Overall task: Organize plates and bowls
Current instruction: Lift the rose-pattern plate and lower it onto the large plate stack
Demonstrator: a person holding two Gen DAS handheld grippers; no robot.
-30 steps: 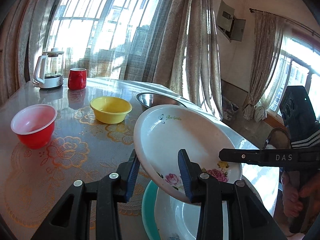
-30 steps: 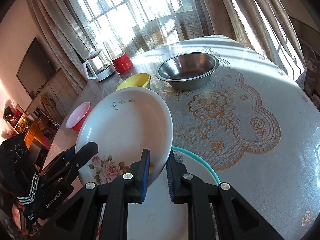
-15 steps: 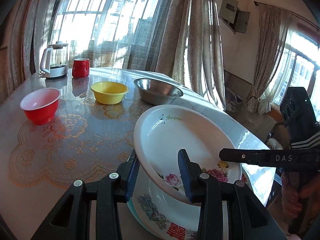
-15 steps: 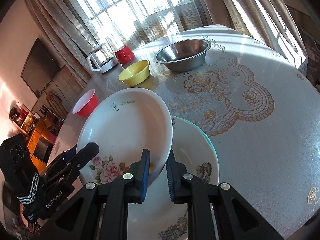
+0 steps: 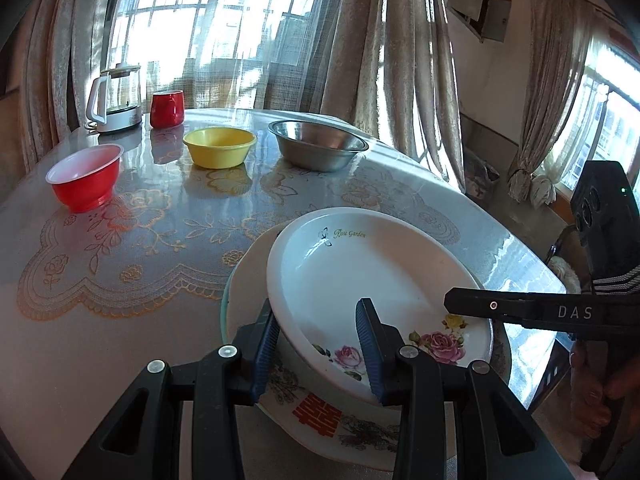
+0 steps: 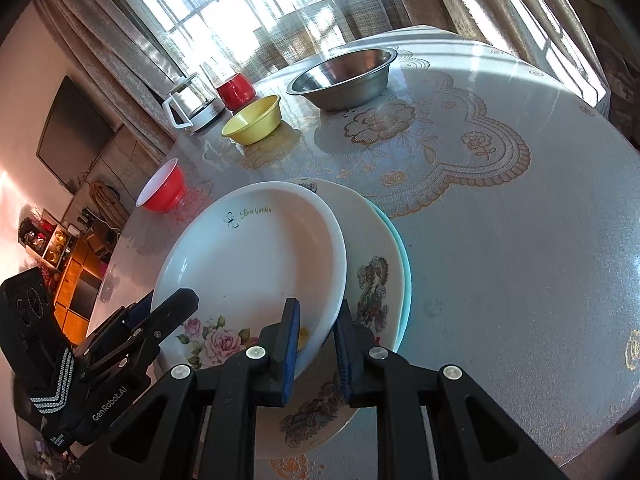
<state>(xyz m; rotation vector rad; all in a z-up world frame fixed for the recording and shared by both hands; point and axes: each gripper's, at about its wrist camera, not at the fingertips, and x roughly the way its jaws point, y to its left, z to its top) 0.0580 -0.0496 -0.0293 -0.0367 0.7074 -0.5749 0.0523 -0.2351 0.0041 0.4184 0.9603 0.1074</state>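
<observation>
Where plates [image 5: 380, 280] overlap, contact perhaps hidden.

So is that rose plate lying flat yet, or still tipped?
Tipped. The rose plate slants over the dragon plate, its rim gripped by both grippers.

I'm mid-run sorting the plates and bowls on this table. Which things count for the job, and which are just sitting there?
For the job:
rose plate, held by both grippers
patterned plate under it
teal plate at the bottom
red bowl
yellow bowl
steel bowl

Just sitting there:
kettle
red mug
</observation>
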